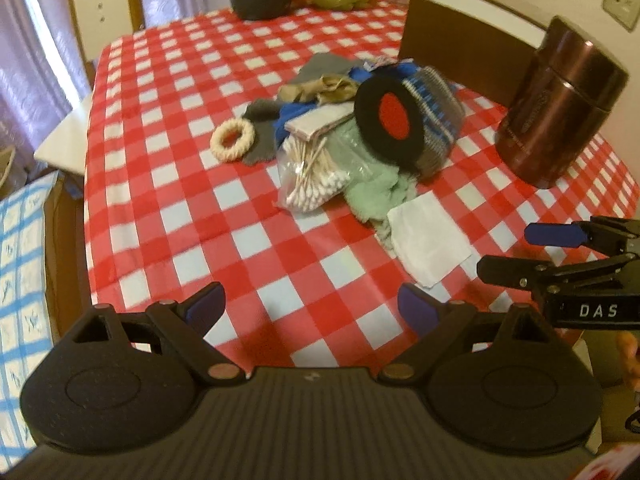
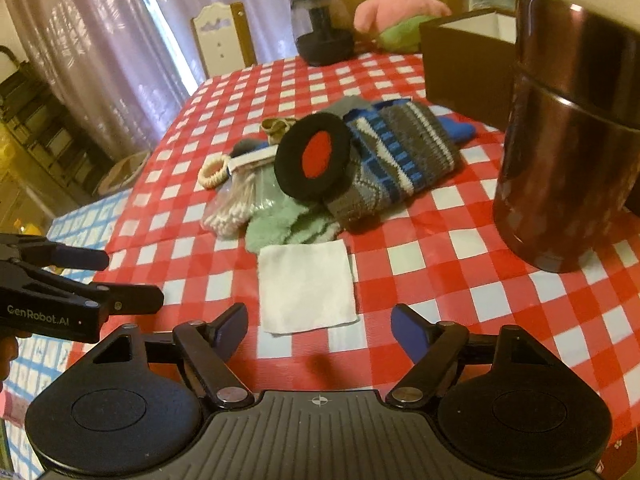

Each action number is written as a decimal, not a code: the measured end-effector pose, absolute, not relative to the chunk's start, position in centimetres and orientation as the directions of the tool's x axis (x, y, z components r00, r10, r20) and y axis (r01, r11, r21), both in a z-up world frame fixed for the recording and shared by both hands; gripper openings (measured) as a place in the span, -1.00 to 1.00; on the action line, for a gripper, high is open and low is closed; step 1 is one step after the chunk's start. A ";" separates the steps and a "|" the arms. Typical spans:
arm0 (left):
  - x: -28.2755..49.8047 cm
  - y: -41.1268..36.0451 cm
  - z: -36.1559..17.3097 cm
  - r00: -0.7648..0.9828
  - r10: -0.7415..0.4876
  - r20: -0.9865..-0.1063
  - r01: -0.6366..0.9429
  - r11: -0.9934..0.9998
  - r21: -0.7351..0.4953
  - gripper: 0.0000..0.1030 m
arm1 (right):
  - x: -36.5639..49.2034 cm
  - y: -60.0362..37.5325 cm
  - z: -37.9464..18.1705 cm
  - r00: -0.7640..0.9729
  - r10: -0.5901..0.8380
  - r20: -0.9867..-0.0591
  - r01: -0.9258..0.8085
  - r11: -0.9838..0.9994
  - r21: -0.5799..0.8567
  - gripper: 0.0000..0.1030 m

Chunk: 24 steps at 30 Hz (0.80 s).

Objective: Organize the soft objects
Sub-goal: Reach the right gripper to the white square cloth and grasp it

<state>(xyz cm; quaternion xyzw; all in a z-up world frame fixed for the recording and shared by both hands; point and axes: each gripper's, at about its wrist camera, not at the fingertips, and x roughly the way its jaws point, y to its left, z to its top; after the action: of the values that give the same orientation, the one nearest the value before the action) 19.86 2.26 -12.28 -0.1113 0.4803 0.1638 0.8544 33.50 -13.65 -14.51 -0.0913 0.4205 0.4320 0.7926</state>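
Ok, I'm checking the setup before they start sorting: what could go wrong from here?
The white cloth lies flat on the checked tablecloth, so the open right claw might pinch both. The cotton swab bag is wedged under the pile; pulling the green cloth could drag it along.

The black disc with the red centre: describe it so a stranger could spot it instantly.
On the red-checked tablecloth, find the heap of soft things left of the tall brown canister. The black disc leans against the grey-and-blue knitted piece; it alone is round, flat and black with a red oval.

"DAS" on right tongs [image 1: 510, 254], "GenRobot.AI" on left tongs [image 2: 134, 280]
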 end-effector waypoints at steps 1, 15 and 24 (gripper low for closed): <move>20.0 2.2 -12.6 0.475 0.176 -0.862 -0.394 0.918 -0.030 0.79 | 33.7 -13.6 -14.7 0.268 0.607 -0.748 -0.761 0.609 0.222 0.52; 21.0 4.6 -14.7 0.459 0.173 -0.871 -0.361 0.933 -0.005 0.74 | 35.7 -10.1 -17.6 0.254 0.601 -0.758 -0.765 0.604 0.223 0.52; 21.6 6.4 -15.5 0.455 0.136 -0.880 -0.314 0.949 -0.016 0.63 | 35.3 -7.9 -18.9 0.312 0.569 -0.761 -0.791 0.599 0.123 0.52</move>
<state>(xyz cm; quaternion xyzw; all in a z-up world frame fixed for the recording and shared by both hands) 21.58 6.38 -15.54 -0.0880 0.5048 0.1324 0.8484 35.33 -7.91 -18.86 -0.1379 0.4031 0.4259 0.7982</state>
